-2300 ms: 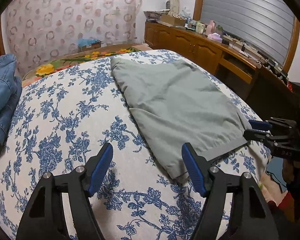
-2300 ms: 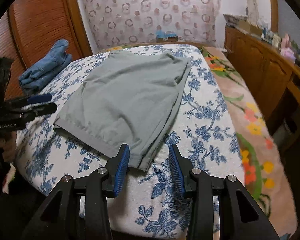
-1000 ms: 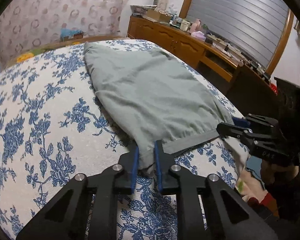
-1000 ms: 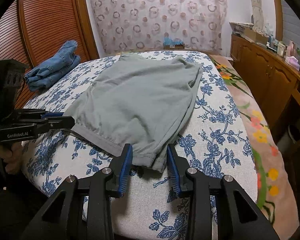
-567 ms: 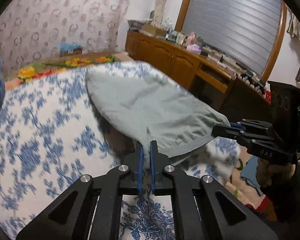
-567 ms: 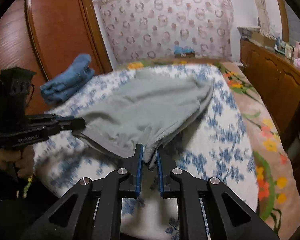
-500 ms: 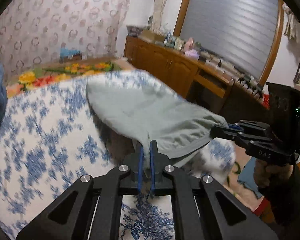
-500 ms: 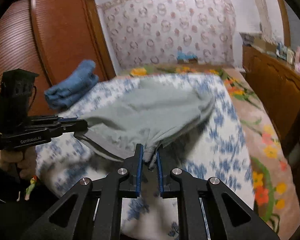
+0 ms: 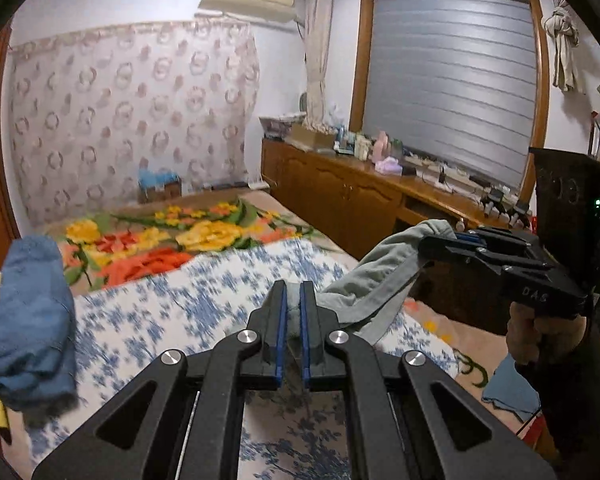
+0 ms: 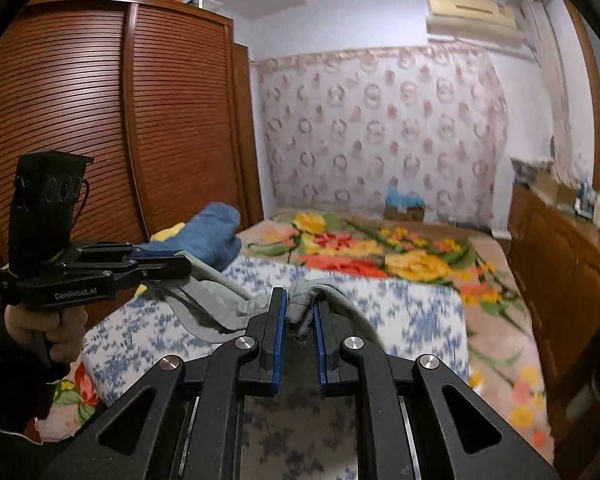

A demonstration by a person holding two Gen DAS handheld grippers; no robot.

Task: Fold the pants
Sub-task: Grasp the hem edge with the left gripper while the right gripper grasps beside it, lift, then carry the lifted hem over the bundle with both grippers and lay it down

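Observation:
The grey-green pants hang in the air between my two grippers, above the blue-flowered bed sheet. My left gripper is shut on one corner of the pants' edge. My right gripper is shut on the other corner. In the left wrist view the right gripper holds its corner up at the right. In the right wrist view the left gripper holds its corner at the left. Most of the pants hangs below and is hidden.
Folded blue jeans lie at the bed's left side, also in the right wrist view. A floral blanket covers the far end. A wooden cabinet with clutter runs along the right. A wardrobe stands left.
Both grippers closed on the near corners of the pants and lifted them off the bed. The pants went from flat on the sheet to hanging between the raised grippers.

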